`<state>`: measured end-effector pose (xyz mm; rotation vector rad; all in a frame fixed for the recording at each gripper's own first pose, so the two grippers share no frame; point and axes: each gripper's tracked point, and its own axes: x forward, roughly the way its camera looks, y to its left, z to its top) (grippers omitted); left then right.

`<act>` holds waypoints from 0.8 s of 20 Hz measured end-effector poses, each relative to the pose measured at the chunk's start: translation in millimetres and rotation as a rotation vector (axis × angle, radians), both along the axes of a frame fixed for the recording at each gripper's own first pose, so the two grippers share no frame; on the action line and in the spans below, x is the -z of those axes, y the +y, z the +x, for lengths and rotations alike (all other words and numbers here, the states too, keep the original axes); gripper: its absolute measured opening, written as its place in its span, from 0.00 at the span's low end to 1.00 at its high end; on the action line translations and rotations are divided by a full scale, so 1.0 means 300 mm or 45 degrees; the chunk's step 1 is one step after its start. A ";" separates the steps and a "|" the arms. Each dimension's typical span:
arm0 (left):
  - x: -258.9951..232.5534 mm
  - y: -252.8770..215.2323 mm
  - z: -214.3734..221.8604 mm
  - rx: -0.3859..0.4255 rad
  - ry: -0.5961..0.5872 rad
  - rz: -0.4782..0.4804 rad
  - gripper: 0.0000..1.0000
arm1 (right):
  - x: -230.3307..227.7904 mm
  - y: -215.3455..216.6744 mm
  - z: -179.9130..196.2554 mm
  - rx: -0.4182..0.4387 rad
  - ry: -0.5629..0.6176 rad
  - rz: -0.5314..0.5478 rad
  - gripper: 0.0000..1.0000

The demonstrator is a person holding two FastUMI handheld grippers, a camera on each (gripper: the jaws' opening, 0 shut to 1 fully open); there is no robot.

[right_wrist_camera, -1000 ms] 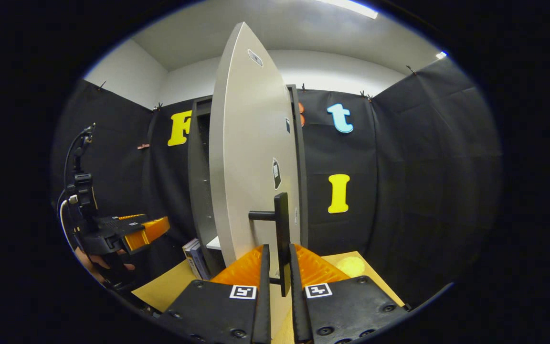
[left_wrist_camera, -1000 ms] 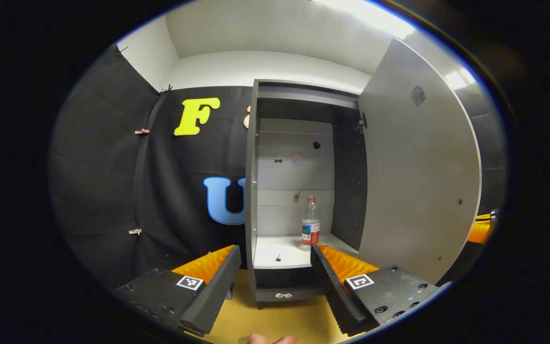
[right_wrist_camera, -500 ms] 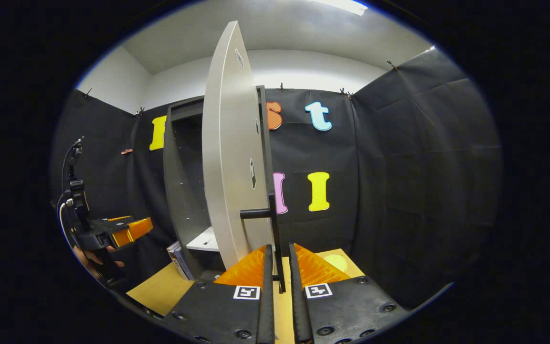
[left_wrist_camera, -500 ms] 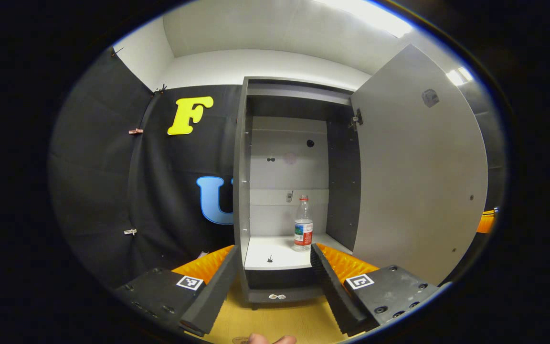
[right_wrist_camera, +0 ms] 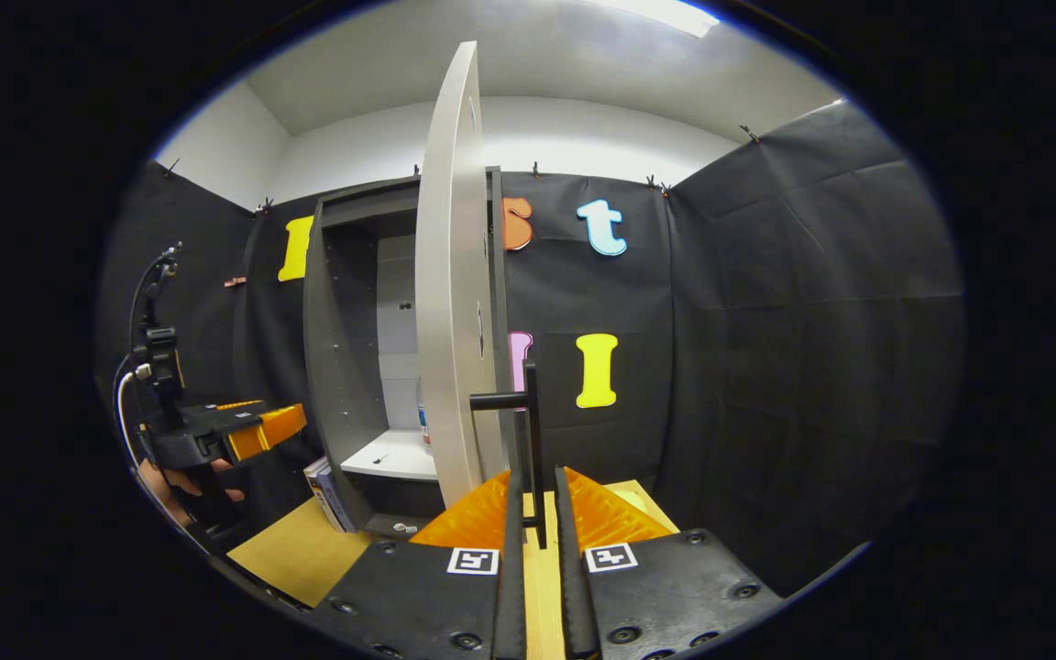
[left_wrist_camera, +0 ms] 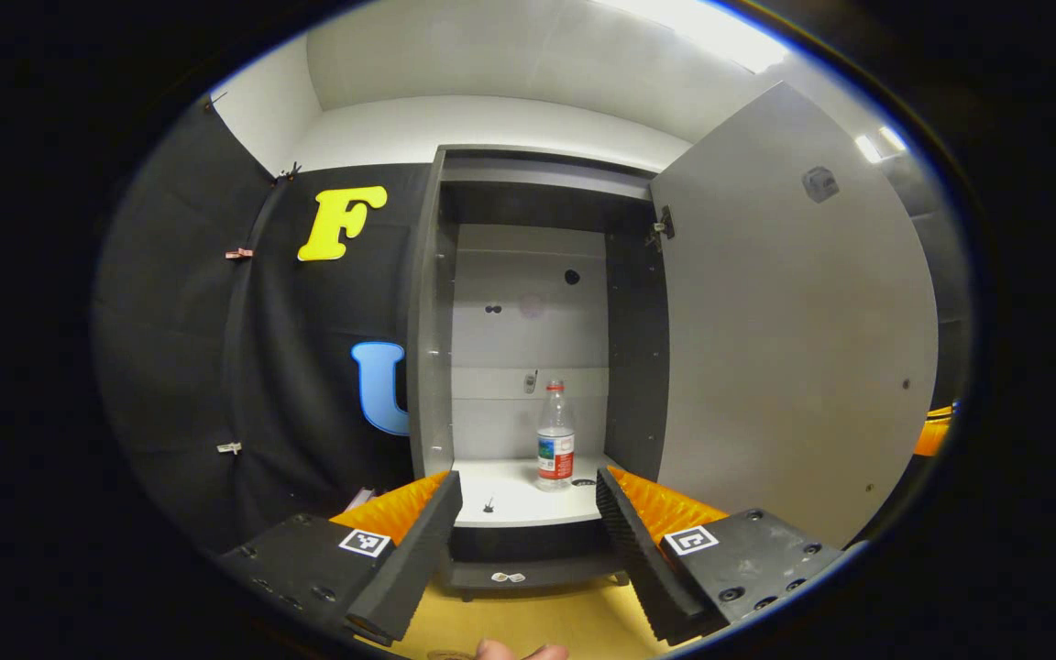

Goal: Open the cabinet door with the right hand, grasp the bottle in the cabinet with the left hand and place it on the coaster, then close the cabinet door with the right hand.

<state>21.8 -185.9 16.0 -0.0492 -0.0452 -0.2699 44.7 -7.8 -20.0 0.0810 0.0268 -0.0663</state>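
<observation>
A: Black cloth is lining the booth behind one grey cabinet [left_wrist_camera: 528,302] standing on a yellow tabletop [right_wrist_camera: 308,550]. Count?

B: One cabinet, one cabinet door [left_wrist_camera: 794,312] swung wide, one bottle [left_wrist_camera: 555,438], two grippers. A couple of books [right_wrist_camera: 324,490] are leaning beside the cabinet base in the right gripper view.

A: Bottle position?

B: It is standing upright on the white shelf [left_wrist_camera: 510,500] inside the cabinet, toward the shelf's right half. From the left gripper [left_wrist_camera: 528,500] it is sitting at roughly 12 o'clock, well apart, framed between the two fingers.

A: Left gripper state?

B: Fingers are spread wide, holding nothing.

A: Right gripper [right_wrist_camera: 533,527]?

B: Its fingers are pressing close on either side of the door's black bar handle [right_wrist_camera: 530,440], gripping it; the door is showing nearly edge-on at 12 o'clock.

A: Differences between views?

B: The left gripper view is looking straight into the cabinet interior, with the door's inner face at 3 o'clock. The right gripper view is showing the handle side, plus the left gripper [right_wrist_camera: 267,429] and the hand [right_wrist_camera: 181,484] holding it at 9 o'clock, and a sliver of the bottle [right_wrist_camera: 422,422] behind the door edge.
</observation>
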 end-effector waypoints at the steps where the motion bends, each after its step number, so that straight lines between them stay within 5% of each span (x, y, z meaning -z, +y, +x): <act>1: -0.001 -0.015 0.013 0.006 -0.004 -0.001 0.93 | -0.002 0.005 0.007 0.002 -0.009 0.001 0.20; 6: 0.011 -0.122 0.124 0.046 -0.011 0.000 0.93 | -0.040 -0.106 0.019 0.189 -0.081 -0.024 0.36; 9: 0.010 -0.192 0.218 0.065 -0.011 -0.018 0.93 | -0.026 -0.141 0.022 0.286 -0.061 -0.003 0.77; 10: 0.014 -0.215 0.261 0.069 -0.008 -0.014 0.93 | -0.026 -0.161 0.021 0.304 -0.059 -0.010 0.99; 16: 0.059 -0.319 0.515 0.042 0.004 0.046 0.93 | -0.001 -0.232 -0.001 0.385 -0.020 -0.084 0.97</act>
